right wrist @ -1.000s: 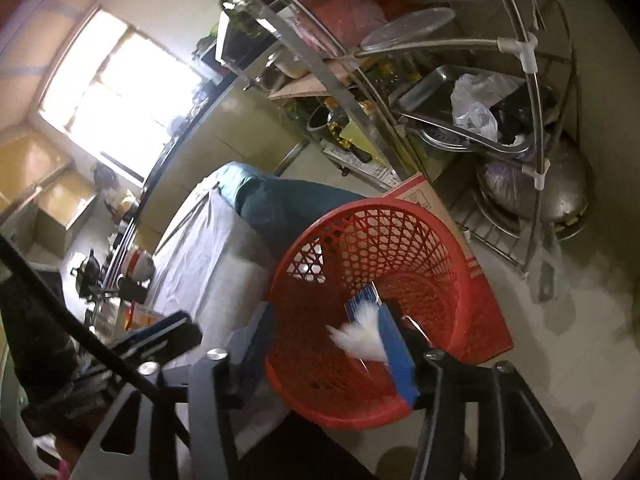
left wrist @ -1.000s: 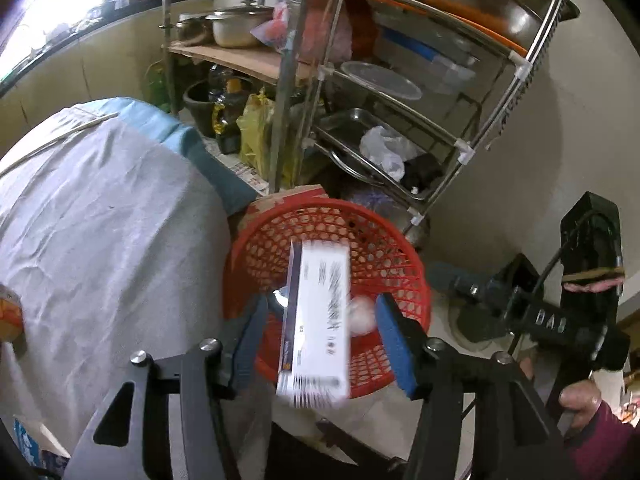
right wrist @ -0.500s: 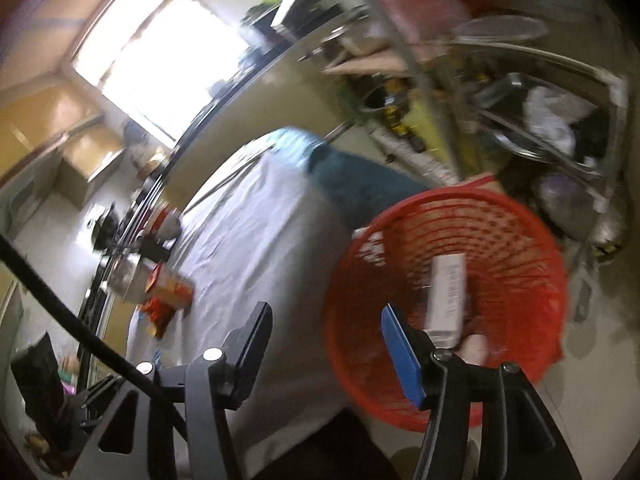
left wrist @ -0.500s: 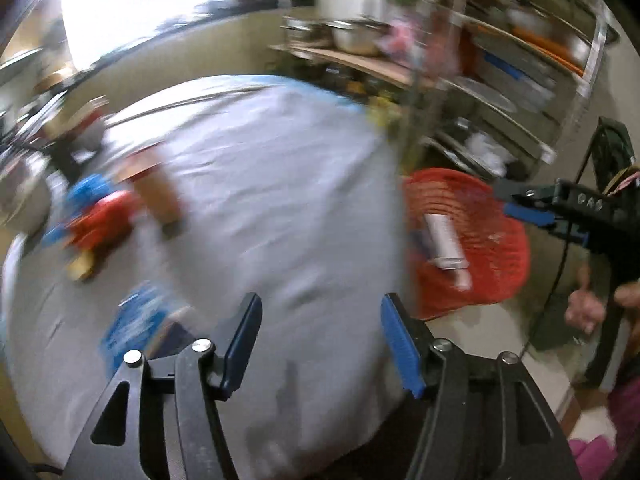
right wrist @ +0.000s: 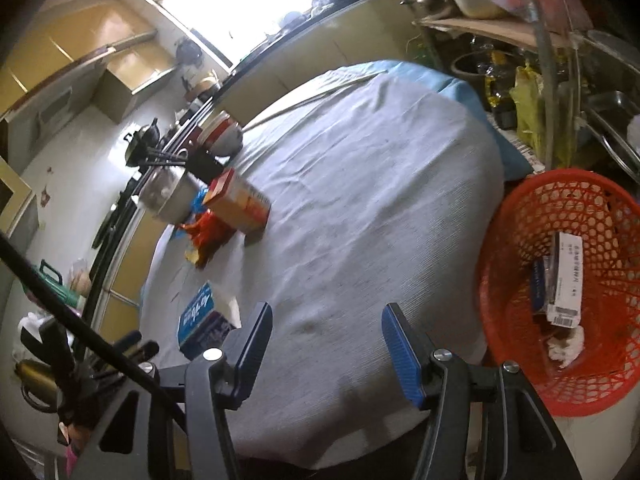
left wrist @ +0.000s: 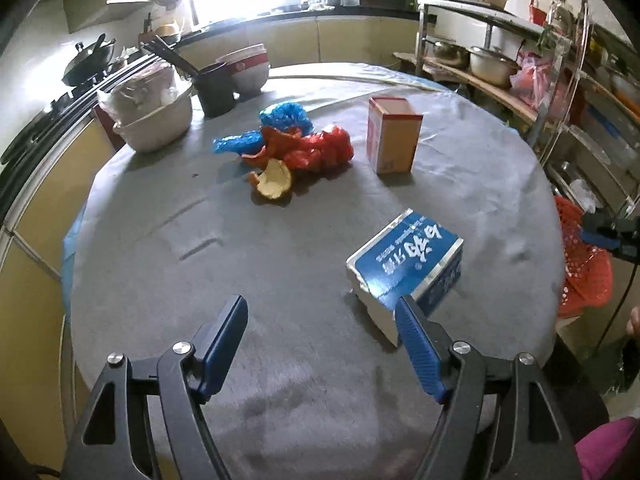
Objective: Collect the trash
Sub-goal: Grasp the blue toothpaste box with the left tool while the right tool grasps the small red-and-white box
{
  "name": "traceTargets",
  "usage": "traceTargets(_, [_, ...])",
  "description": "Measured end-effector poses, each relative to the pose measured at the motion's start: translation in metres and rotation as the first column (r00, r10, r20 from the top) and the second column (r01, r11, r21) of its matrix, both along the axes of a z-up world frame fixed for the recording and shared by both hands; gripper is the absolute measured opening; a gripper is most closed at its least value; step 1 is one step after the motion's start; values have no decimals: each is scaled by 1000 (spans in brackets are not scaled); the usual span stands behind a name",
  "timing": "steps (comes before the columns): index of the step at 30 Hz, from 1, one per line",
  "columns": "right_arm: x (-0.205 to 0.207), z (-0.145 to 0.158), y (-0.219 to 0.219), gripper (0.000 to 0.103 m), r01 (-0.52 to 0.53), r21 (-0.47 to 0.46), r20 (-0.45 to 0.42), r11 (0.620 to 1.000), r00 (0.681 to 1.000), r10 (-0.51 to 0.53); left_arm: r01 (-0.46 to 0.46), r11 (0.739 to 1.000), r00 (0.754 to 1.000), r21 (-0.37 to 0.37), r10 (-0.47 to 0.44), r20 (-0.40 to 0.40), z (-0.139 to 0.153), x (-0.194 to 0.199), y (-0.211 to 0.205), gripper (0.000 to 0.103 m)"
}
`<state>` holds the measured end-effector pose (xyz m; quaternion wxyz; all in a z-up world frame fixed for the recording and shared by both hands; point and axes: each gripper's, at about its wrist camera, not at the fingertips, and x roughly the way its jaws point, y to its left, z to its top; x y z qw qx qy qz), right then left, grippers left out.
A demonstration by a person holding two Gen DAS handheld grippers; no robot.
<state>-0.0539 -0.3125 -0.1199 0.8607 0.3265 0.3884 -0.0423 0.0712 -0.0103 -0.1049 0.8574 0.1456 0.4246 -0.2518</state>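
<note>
Left claw [left wrist: 320,344] is empty, jaws opening over the tabletop [left wrist: 280,264]. The blue box [left wrist: 406,266] lies just beyond its right finger, and the peel-and-wrapper pile [left wrist: 288,152] and the upright carton [left wrist: 394,140] sit farther off. My worry is a lopsided approach, which would shove the box toward the edge instead of straddling it. Right claw [right wrist: 326,344] is released, holding nothing. Only its view looks into the red basket [right wrist: 516,240], right of the blue box, showing a white carton [right wrist: 564,280] and a tissue wad [right wrist: 566,346] already dropped in.
</note>
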Motion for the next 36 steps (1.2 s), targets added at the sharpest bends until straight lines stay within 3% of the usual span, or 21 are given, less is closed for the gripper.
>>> traceTargets(6, [0, -2, 8, 61, -15, -8, -19, 1000, 1000, 15, 139, 990, 989, -22, -140, -39, -5, 8, -23, 79])
traceTargets(12, [1, -2, 8, 61, -17, -2, -24, 1000, 1000, 17, 324, 946, 939, 14, -319, -131, -19, 31, -57, 79])
traceTargets(17, [0, -3, 10, 61, -22, -4, -23, 1000, 999, 21, 364, 931, 893, -10, -352, -282, -36, 52, -66, 79])
traceTargets(20, [4, -2, 12, 61, -32, -10, -28, 999, 999, 31, 365, 931, 884, -18, -352, -308, -42, 53, -67, 79])
traceTargets(29, [61, 21, 30, 61, -99, -83, 3, 992, 995, 100, 311, 950, 929, -28, -310, -204, -37, 37, -60, 72])
traceTargets(36, [136, 37, 60, 61, -153, -102, 15, 983, 988, 155, 162, 986, 976, -39, -166, -141, -24, 38, -37, 69])
